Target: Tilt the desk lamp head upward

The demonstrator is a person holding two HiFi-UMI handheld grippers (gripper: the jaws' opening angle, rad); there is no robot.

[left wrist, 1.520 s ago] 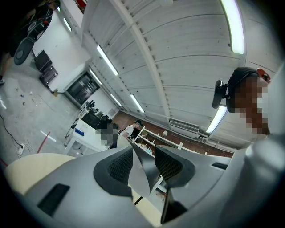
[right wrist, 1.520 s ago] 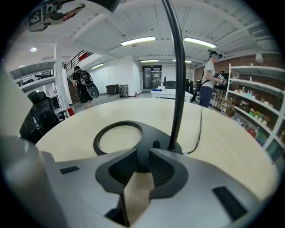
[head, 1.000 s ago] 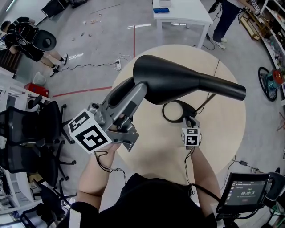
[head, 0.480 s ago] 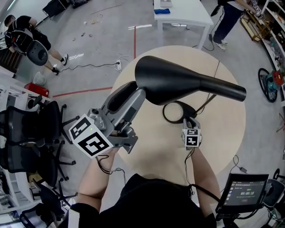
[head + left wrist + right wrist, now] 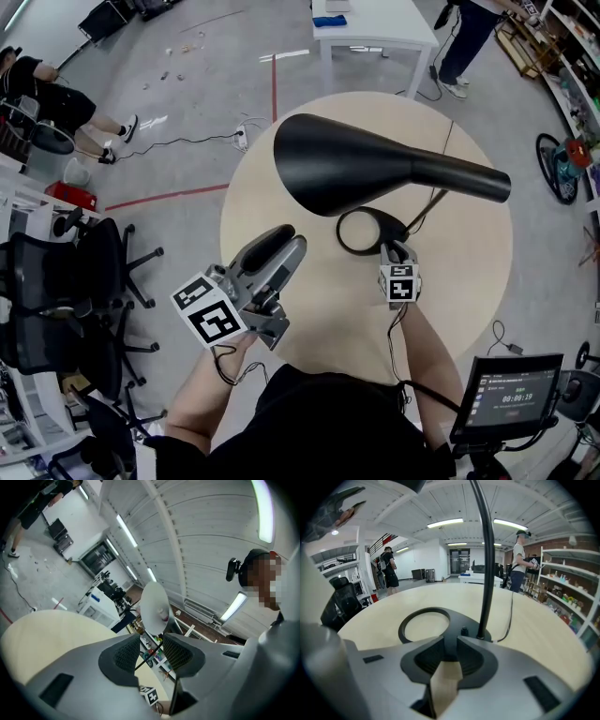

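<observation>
The black desk lamp stands on the round beige table (image 5: 459, 281). Its big cone-shaped head (image 5: 356, 164) hangs over the ring-shaped base (image 5: 361, 232). My right gripper (image 5: 396, 255) is shut on the near edge of the lamp base (image 5: 457, 620), just in front of the thin black stem (image 5: 485, 573). My left gripper (image 5: 274, 251) hovers below and left of the head, apart from it, pointing up at it. In the left gripper view the jaws of my left gripper (image 5: 151, 651) stand a little apart with nothing between them, and the lamp head's pale inside (image 5: 153, 606) shows beyond.
The lamp's cable (image 5: 429, 202) runs off the table's far right. Office chairs (image 5: 56, 272) crowd the floor at left. A white table (image 5: 375, 23) and standing people are at the back. A small screen (image 5: 506, 398) sits at the lower right.
My left gripper has drawn back down and to the left, off the underside of the lamp head. The right gripper has stayed on the base.
</observation>
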